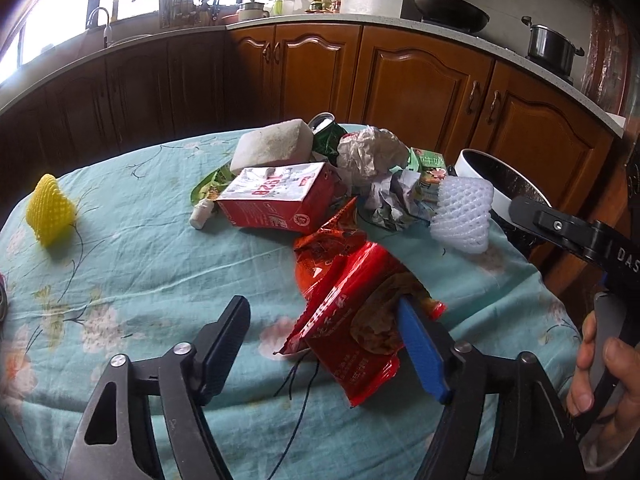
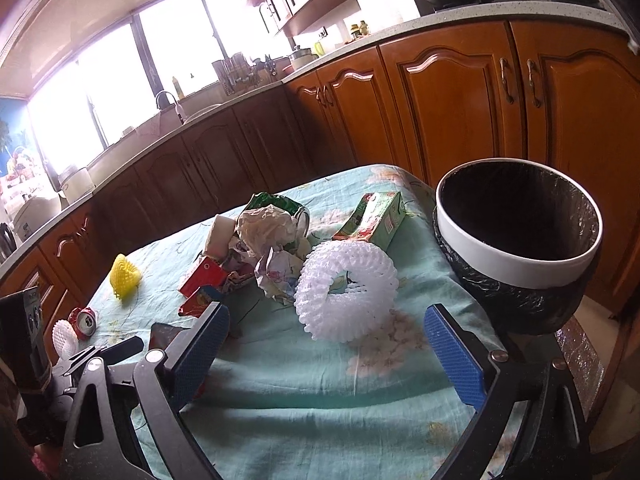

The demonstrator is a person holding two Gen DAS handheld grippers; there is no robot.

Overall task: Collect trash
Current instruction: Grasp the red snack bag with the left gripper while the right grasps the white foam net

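Both hand-held grippers (image 1: 320, 332) (image 2: 326, 356) angle down over trash.

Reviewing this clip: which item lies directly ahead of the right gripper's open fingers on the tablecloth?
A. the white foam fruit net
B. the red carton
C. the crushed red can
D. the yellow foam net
A: in the right wrist view the white foam fruit net sits between and just beyond the open fingers of the right gripper, near the trash bin, untouched.
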